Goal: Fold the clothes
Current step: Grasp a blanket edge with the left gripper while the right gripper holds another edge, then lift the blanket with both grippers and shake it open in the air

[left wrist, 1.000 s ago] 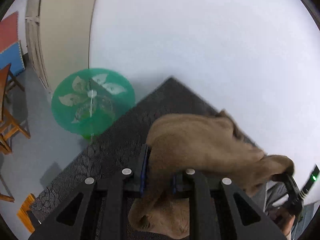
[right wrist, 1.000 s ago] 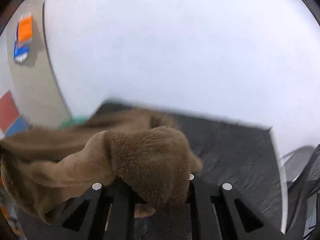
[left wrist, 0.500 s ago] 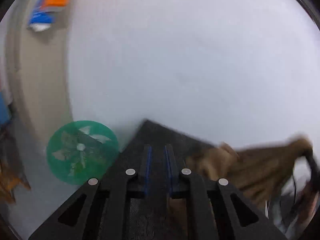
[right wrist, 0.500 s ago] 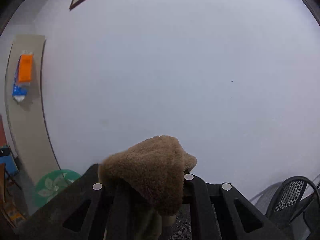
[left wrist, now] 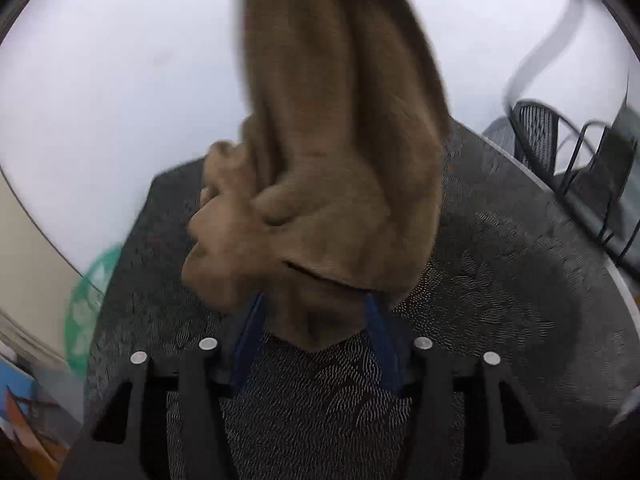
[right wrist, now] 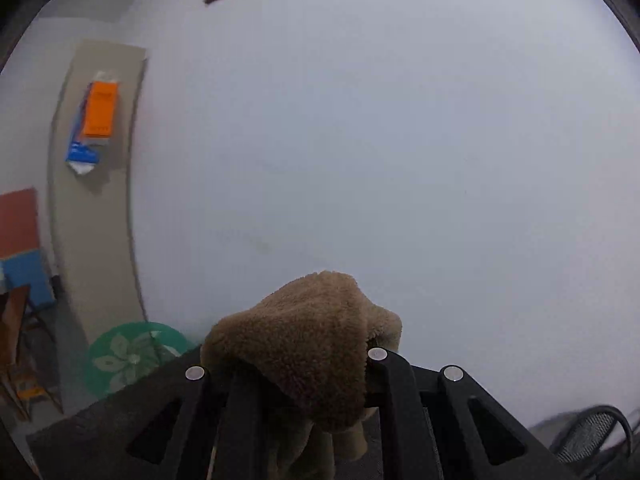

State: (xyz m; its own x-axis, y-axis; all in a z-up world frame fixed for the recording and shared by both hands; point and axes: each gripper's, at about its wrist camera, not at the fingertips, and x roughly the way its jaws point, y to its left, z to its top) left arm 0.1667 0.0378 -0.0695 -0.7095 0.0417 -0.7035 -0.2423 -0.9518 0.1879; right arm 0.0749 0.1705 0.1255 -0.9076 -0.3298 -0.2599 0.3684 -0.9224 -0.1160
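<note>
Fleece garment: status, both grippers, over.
Right gripper shut on fleece, lifted. Left gripper open, hanging end between its fingers. Table below; nothing blocking.

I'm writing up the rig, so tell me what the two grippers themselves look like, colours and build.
The left gripper is matte black plastic with triangular cutouts, round silver screw heads and blue finger pads. The right gripper has the same black frame, cutouts and silver screws; its pads are hidden. No cables, markings or sleeves are visible.

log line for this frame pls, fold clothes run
phase: lift/regrasp | right gripper: shut on brown fleece garment, holding it hanging above the dark table | left gripper: open, at garment's lower edge | fold: not done
</note>
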